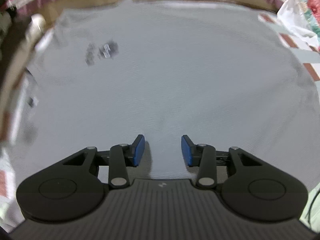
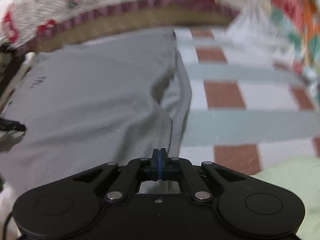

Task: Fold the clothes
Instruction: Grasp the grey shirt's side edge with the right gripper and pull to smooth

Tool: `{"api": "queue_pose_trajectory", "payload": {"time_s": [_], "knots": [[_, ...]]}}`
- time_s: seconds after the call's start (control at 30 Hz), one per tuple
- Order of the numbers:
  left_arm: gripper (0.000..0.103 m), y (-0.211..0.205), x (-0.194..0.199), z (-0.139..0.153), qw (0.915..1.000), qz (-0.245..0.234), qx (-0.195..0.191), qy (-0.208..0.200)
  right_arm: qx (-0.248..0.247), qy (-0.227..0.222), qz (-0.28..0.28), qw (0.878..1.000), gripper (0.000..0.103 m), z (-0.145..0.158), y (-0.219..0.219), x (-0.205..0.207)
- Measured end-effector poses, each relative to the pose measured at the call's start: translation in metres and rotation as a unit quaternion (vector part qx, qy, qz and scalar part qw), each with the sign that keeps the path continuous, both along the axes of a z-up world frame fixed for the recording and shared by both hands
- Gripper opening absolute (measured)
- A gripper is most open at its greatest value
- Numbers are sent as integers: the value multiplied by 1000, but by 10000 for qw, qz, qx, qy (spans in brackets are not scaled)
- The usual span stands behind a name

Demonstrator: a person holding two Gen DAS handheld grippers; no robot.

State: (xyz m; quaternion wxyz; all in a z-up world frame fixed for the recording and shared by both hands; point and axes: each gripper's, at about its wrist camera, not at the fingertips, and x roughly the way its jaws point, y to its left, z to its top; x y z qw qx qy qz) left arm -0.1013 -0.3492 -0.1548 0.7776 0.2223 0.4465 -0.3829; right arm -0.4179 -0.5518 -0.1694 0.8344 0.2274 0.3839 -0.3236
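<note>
Right tool clamping shirt hem

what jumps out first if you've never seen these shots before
A big grey garment fills almost the whole left wrist view, spread flat with the open left gripper hovering low over it. In the right wrist view the right gripper is shut at the garment's edge, beside a checked bedsheet of brick-red and pale green squares.

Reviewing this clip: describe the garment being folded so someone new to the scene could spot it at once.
Start at the checked bedcover, with its brick-red squares and pale green bands. On it lies the grey shirt, plain grey ribbed fabric with a small dark print. The right tongs are shut at its hemmed edge; everything around it is patterned.
</note>
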Motion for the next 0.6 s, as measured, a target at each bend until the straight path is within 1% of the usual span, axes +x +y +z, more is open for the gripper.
{"api": "queue_pose_trajectory", "payload": {"time_s": [0.03,0.07,0.17,0.23,0.27,0.3,0.33,0.37,0.4,0.5,0.57,0.6], "knots": [[41,5,2,6,9999,90,-82,-26,-78,-13,-30,10000,2,8,7,-7],[41,9,4,8,9998,153,-110,16,77,-38,-126,9999,2,7,6,-12],[41,13,13,4,9993,311,-4,194,542,-114,-413,9976,2,3,5,-28],[41,16,15,-1,9988,377,211,213,851,-164,-604,9944,8,0,3,-38],[41,18,15,-3,9988,369,257,213,1005,-190,-699,9923,10,-1,3,-44],[41,20,15,-5,9986,364,301,217,1133,-201,-772,9904,18,-2,3,-48],[41,21,14,-8,9984,376,330,250,1099,-125,-706,9914,28,-3,8,-45],[41,23,13,-11,9982,388,358,283,1065,-49,-639,9922,49,-4,13,-42],[41,25,12,-13,9980,399,380,310,1030,27,-572,9930,58,-4,18,-39],[41,28,14,-10,9979,454,342,302,937,254,-383,9945,60,-7,32,-29],[41,30,15,-9,9978,479,329,308,1069,358,-407,9928,60,-19,29,-25],[41,31,16,-9,9978,491,322,310,1122,367,-415,9921,63,-25,28,-23]]}}
